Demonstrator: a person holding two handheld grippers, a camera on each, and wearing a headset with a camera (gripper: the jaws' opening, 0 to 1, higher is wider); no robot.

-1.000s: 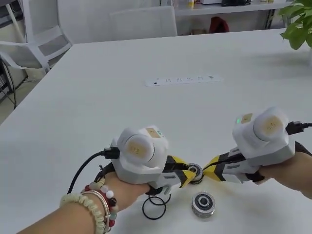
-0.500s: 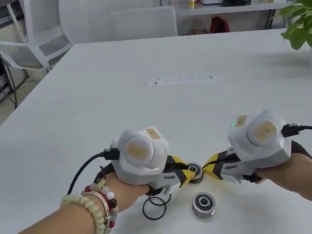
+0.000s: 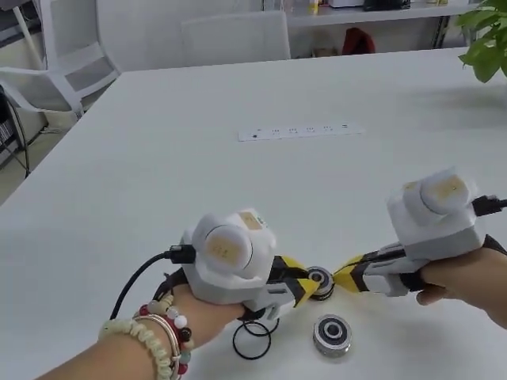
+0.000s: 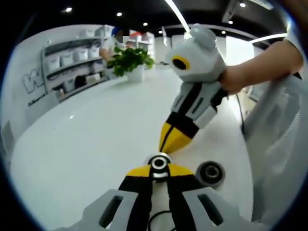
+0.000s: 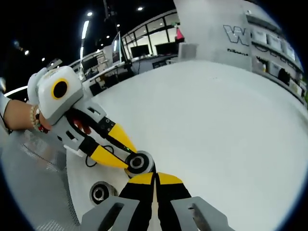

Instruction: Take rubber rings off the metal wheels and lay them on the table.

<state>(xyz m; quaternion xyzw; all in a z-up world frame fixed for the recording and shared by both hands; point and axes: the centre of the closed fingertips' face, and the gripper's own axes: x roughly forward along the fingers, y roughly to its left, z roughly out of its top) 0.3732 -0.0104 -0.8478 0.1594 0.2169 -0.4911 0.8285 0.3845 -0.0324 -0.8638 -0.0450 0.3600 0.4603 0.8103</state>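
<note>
1. The left gripper (image 3: 307,286) clamps its fingers narrow on a metal wheel (image 3: 321,279); the wheel hangs just above the tabletop (image 3: 238,198) at its near edge, between the two grippers.
2. The right gripper (image 3: 342,277) comes in from the right with its fingers pressed together and their tips touching the wheel's rim; whether any rubber is caught between them cannot be told.
3. Over the last second the right gripper's body has swung up and away to the right while its tips stay at the rim; the left gripper and the held wheel have hardly moved. This reads as the start of a prying stroke, not a retreat.
4. A second wheel (image 3: 331,334) lies flat on the tabletop, nearer than the held one; two black rubber rings (image 3: 252,341) lie overlapping just to its left, below the left gripper, unchanged in number.
5. In the right gripper view a dark band circles the held wheel; it is probably the ring, still seated, so this wheel's step looks under way but unfinished; the tips may slip off the rim if the pull outruns the grip.
</note>
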